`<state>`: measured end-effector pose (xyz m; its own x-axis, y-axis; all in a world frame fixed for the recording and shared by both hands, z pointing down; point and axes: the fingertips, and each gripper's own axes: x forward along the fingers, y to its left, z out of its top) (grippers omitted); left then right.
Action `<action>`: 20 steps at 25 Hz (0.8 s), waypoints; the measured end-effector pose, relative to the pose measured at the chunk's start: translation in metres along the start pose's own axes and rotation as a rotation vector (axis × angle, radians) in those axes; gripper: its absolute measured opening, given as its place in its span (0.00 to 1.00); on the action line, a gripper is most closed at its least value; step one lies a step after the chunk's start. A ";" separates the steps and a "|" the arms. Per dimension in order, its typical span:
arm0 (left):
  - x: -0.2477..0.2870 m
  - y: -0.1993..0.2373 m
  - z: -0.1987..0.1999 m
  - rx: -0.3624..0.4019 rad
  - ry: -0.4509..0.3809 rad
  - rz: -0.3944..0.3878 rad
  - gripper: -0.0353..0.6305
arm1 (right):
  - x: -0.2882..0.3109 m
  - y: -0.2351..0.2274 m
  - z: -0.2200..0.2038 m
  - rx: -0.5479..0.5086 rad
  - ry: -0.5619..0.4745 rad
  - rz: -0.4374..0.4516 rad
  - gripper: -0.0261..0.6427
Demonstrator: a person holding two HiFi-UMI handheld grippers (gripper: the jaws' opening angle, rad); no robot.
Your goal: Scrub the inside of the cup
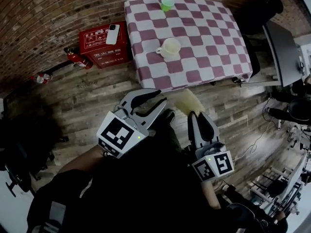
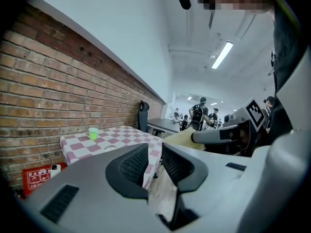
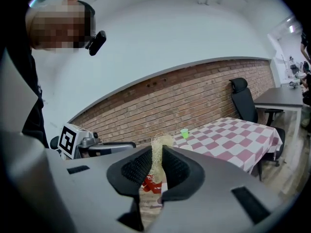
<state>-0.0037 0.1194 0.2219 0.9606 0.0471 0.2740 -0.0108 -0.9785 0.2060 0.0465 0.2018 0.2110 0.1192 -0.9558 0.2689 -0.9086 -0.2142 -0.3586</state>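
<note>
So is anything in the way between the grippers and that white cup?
Nothing visible. Only open floor and bare tablecloth lie between the white cup and the left gripper and right gripper, which holds the sponge; the green cup sits beyond it.

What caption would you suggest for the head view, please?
Right tool holds a pale fibrous scrubber, left tool open, both short of the checkered table bearing a cream cup.

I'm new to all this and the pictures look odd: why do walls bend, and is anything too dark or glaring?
Head view: the wide lens bows the edges of the checked table, and the person's clothing below is nearly black. Left gripper view: the ceiling lamp glares white. Right gripper view: the brick wall arches across the frame, corners dark.
</note>
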 end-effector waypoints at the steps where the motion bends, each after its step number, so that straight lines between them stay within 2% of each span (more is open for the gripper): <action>1: 0.008 0.006 0.000 0.012 0.009 0.013 0.20 | 0.010 -0.007 0.001 0.010 0.007 0.012 0.15; 4: 0.033 0.021 0.000 0.041 0.029 0.060 0.20 | 0.041 -0.029 0.006 0.029 0.024 0.074 0.15; 8: 0.067 0.047 0.006 0.035 0.044 0.159 0.20 | 0.081 -0.065 0.030 0.018 0.029 0.169 0.15; 13: 0.099 0.109 0.035 -0.026 0.031 0.385 0.20 | 0.132 -0.120 0.079 -0.010 0.055 0.280 0.15; 16: 0.104 0.143 0.049 -0.055 0.026 0.529 0.20 | 0.156 -0.153 0.090 -0.007 0.104 0.328 0.15; 20: 0.107 0.168 0.050 -0.078 0.041 0.665 0.20 | 0.181 -0.187 0.095 -0.010 0.156 0.383 0.15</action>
<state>0.1116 -0.0499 0.2391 0.7310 -0.5517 0.4016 -0.6184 -0.7844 0.0481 0.2757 0.0495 0.2422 -0.2898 -0.9238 0.2500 -0.8794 0.1540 -0.4505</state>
